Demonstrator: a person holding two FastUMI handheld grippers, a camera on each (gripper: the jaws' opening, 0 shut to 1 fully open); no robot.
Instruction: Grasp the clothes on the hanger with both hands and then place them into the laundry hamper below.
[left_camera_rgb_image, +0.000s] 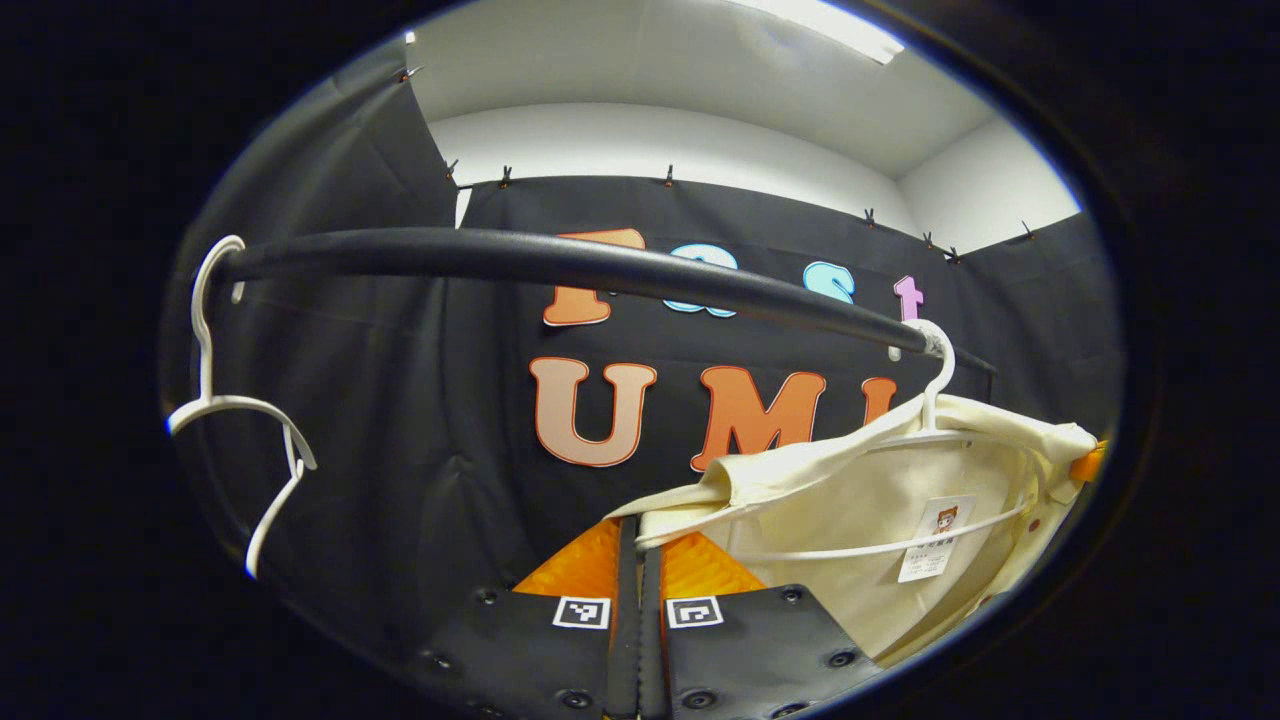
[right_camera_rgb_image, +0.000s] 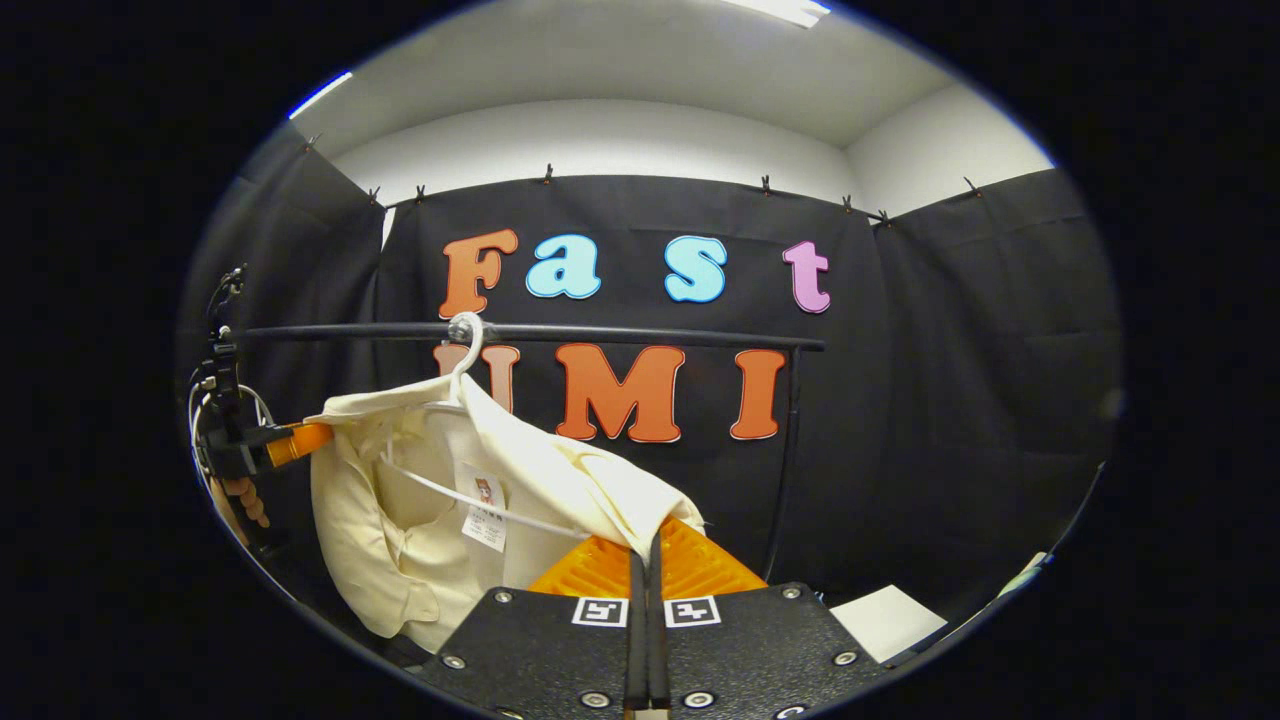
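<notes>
In the left gripper view, the left gripper (left_camera_rgb_image: 638, 560) has its two fingers pressed together, pinching the edge of a cream shirt (left_camera_rgb_image: 880, 500) between ribbed pads. The soft, smooth cloth spreads up and to the right of the jaws, draped on a thin white plastic hanger (left_camera_rgb_image: 935, 385) whose hook curls over a round, matte black rail (left_camera_rgb_image: 560, 262) arching above the fingers. A paper tag is sewn inside the collar. Far left of the jaws, an empty white hanger (left_camera_rgb_image: 215, 400) hangs from the same rail.

In the right gripper view, the right gripper (right_camera_rgb_image: 648, 565) is likewise closed to a slit, gripping a folded shoulder corner of the shirt just above its tips. The garment hangs up and left of these jaws, and beyond it, at its far side, is the other gripper held by a hand (right_camera_rgb_image: 245, 495).
</notes>
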